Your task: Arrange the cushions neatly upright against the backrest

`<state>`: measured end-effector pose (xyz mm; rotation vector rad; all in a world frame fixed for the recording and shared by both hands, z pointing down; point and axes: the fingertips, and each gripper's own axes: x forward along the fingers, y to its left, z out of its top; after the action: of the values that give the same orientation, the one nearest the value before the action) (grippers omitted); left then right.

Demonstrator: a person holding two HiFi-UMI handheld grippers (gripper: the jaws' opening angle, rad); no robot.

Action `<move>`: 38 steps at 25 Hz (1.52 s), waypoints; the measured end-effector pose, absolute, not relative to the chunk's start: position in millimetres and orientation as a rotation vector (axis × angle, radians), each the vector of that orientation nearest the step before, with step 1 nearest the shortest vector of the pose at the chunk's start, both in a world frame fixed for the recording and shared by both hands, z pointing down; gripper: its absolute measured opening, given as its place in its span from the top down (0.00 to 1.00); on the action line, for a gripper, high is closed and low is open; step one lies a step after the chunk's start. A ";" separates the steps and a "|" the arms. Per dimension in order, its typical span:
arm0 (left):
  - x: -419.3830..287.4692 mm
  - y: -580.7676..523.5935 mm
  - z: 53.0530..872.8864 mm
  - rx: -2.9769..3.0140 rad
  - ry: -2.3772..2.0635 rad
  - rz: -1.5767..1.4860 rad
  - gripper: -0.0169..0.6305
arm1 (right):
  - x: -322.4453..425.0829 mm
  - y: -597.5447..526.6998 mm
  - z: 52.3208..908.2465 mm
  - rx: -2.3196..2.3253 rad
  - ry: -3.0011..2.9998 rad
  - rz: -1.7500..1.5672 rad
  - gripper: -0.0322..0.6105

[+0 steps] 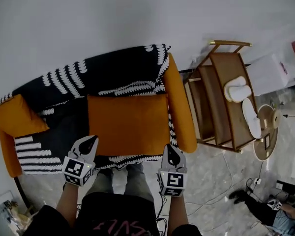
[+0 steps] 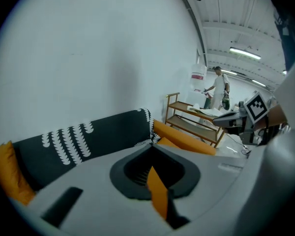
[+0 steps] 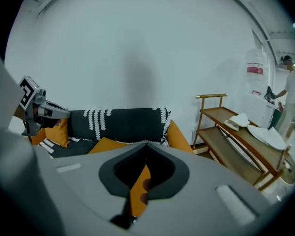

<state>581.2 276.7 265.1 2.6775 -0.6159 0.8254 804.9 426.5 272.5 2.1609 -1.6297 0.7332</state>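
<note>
A large orange cushion lies across the middle of the sofa seat, its far edge against the black backrest with the white pattern. My left gripper is shut on the cushion's near left corner, and orange fabric shows pinched between its jaws. My right gripper is shut on the near right corner, with orange fabric between its jaws too. A smaller orange cushion leans at the sofa's left end.
A wooden shelf rack stands right of the sofa's orange armrest and holds white slippers. Beyond it is a round side table. Cables lie on the floor, and a person sits at the lower right.
</note>
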 end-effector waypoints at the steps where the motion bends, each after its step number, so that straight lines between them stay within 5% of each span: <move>1: 579.3 274.2 268.8 2.659 -0.653 0.829 0.97 | 807.2 421.1 278.2 2.129 -1.651 0.736 0.93; 30: 535.9 246.5 409.5 2.317 -0.939 0.922 0.94 | 825.8 389.9 439.1 1.783 -1.636 0.928 0.91; 38: 527.9 247.9 460.0 2.244 -0.905 0.975 0.87 | 844.1 393.0 482.8 1.782 -1.559 1.035 0.79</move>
<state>527.9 247.9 460.0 2.2435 -0.9045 0.9751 844.1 393.0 482.8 1.7817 -1.5595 1.0353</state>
